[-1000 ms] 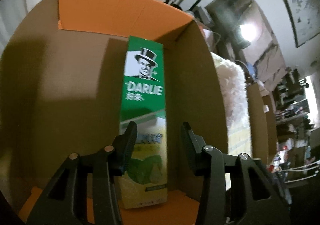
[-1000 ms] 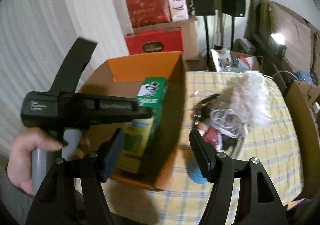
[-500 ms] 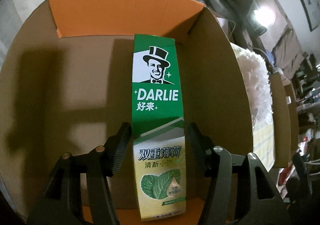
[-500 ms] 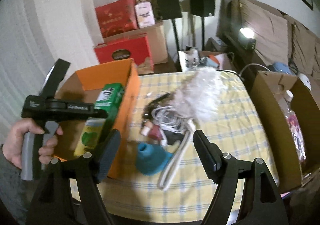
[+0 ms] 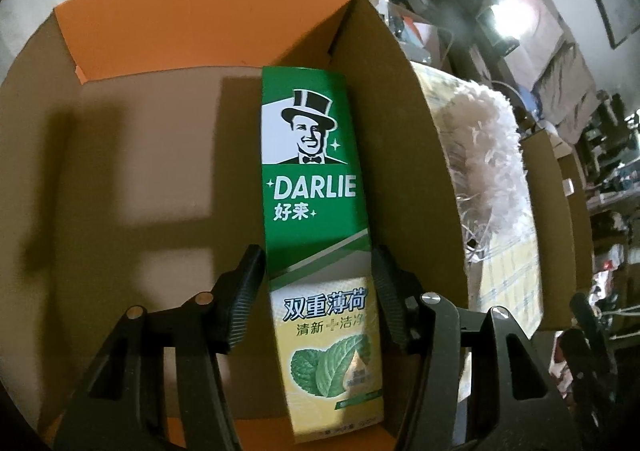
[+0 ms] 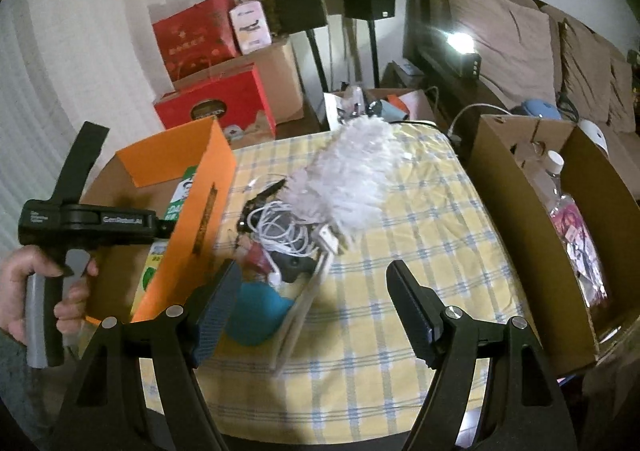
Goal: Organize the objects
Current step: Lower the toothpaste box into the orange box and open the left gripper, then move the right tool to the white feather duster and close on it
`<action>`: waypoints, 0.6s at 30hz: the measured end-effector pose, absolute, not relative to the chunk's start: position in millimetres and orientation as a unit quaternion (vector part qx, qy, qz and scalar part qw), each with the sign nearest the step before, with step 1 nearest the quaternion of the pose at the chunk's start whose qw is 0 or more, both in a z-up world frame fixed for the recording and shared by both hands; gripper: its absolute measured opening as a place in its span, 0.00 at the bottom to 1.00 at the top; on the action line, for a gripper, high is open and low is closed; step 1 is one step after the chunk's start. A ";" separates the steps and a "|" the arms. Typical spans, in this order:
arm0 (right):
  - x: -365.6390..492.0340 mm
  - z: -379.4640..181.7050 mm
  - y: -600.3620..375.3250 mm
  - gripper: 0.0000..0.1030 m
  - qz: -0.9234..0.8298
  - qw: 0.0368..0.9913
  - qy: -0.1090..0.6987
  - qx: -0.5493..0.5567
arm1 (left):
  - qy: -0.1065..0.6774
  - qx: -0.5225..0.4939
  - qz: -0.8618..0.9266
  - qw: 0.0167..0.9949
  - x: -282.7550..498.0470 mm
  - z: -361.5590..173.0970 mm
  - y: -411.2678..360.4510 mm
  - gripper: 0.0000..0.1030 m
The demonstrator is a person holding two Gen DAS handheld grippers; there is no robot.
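Toothpaste carton (image 5: 316,219) lies in the orange box (image 5: 200,23), left hand-held gripper (image 5: 318,291) parted astride it; lift straight out. Right hand-held gripper (image 6: 308,307), apart and empty, should target the teal object (image 6: 256,315) at nine o'clock.

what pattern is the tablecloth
Yellow and white check with thin blue lines on the tablecloth, clearest in the right wrist view.

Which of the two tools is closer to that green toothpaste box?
Left. The left tool straddles the toothpaste box inside the cardboard box; the right tool hangs over the table outside it.
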State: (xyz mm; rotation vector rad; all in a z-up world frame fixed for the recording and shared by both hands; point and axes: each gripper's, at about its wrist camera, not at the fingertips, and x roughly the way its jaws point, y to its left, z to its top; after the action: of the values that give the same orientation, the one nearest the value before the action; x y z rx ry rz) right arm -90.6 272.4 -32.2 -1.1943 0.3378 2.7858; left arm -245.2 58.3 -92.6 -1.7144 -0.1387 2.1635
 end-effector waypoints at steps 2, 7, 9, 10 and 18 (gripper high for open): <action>-91.0 -33.5 275.6 0.75 0.911 0.050 0.113 -0.393 | -0.052 -0.609 0.769 0.188 -245.3 -92.8 56.9 0.54; -92.8 -40.5 289.2 0.75 0.907 0.060 0.119 -0.399 | -0.064 -0.591 0.786 0.168 -242.1 -85.4 44.9 0.73; -93.3 -42.6 292.7 0.75 0.906 0.063 0.118 -0.401 | -0.050 -0.569 0.805 0.159 -236.4 -76.2 44.6 0.77; -93.0 -43.4 294.2 0.75 0.906 0.065 0.117 -0.402 | -0.046 -0.559 0.813 0.157 -233.1 -72.0 44.5 0.82; -92.2 -45.4 305.2 0.81 0.904 0.075 0.116 -0.404 | -0.037 -0.501 0.848 0.172 -200.1 -39.7 40.0 0.94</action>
State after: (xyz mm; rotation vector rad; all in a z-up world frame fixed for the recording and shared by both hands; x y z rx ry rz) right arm -92.2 305.2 -45.4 -1.2116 0.3472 2.7120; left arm -200.1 40.0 -39.7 -1.4204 -0.1054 2.4051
